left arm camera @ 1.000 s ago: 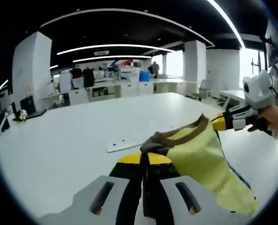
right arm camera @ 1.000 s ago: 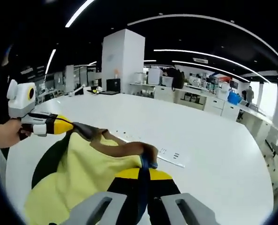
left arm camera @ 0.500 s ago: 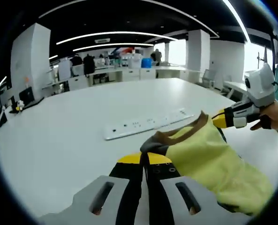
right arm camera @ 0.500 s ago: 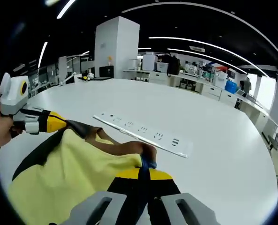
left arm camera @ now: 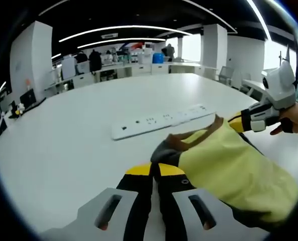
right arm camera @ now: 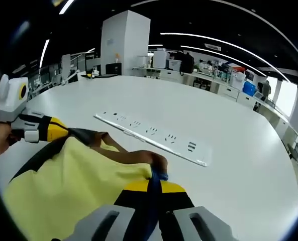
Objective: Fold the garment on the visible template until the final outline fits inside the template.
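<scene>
Yellow garment (left arm camera: pixel 229 168) being held stretched above white table (left arm camera: pixel 63 145) between both grippers. Left gripper (left arm camera: pixel 155 168): jaws pressed together, pinching brown-trimmed collar edge. Right gripper (right arm camera: pixel 155 176): jaws likewise clamped on garment edge. Power strip (right arm camera: pixel 154 138) lying on table beyond garment. Template possibly hidden beneath cloth.

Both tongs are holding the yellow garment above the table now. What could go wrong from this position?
1. Each tongs pinches just the brown collar edge: left tongs, right tongs. The yellow garment might slip out.
2. The white power strip lies just beyond; the cloth could land on it or drag it.
</scene>
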Action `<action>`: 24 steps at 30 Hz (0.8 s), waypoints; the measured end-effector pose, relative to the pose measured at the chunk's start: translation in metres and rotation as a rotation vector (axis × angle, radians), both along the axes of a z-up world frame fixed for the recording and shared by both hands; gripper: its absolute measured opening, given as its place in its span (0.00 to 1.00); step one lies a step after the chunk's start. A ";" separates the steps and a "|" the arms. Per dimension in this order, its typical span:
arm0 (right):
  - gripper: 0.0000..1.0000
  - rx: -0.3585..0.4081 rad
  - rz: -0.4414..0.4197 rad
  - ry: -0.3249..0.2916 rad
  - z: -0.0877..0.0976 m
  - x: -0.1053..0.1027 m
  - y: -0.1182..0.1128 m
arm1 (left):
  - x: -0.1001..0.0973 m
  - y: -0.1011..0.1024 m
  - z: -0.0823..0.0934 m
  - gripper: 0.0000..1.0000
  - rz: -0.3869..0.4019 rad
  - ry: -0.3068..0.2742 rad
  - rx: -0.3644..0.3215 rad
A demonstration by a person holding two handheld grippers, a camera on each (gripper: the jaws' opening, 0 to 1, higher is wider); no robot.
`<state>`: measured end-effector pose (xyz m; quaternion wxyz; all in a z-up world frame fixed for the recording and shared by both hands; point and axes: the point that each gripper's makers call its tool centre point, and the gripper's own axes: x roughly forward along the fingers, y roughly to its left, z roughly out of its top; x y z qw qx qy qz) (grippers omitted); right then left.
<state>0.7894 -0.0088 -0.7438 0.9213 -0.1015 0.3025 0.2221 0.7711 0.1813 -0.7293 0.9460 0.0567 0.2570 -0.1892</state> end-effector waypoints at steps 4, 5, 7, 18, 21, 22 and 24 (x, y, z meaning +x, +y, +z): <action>0.10 0.049 -0.042 0.018 0.007 -0.002 -0.002 | -0.002 0.004 0.010 0.12 0.008 -0.019 0.010; 0.13 0.053 -0.040 0.024 0.007 -0.003 -0.002 | -0.002 0.004 0.012 0.15 0.011 -0.023 -0.002; 0.18 0.052 -0.031 0.040 0.010 -0.009 -0.002 | -0.006 0.004 0.017 0.18 0.001 -0.019 -0.021; 0.45 0.074 0.004 0.076 0.029 -0.052 -0.007 | -0.042 0.014 0.040 0.40 -0.044 -0.048 -0.044; 0.48 0.081 0.011 0.090 0.031 -0.069 -0.007 | -0.059 0.013 0.042 0.43 -0.068 -0.045 -0.053; 0.49 0.081 0.020 0.093 0.031 -0.076 -0.007 | -0.063 0.012 0.043 0.44 -0.074 -0.046 -0.054; 0.50 0.072 0.040 0.107 0.032 -0.090 -0.005 | -0.073 0.008 0.045 0.46 -0.097 -0.042 -0.061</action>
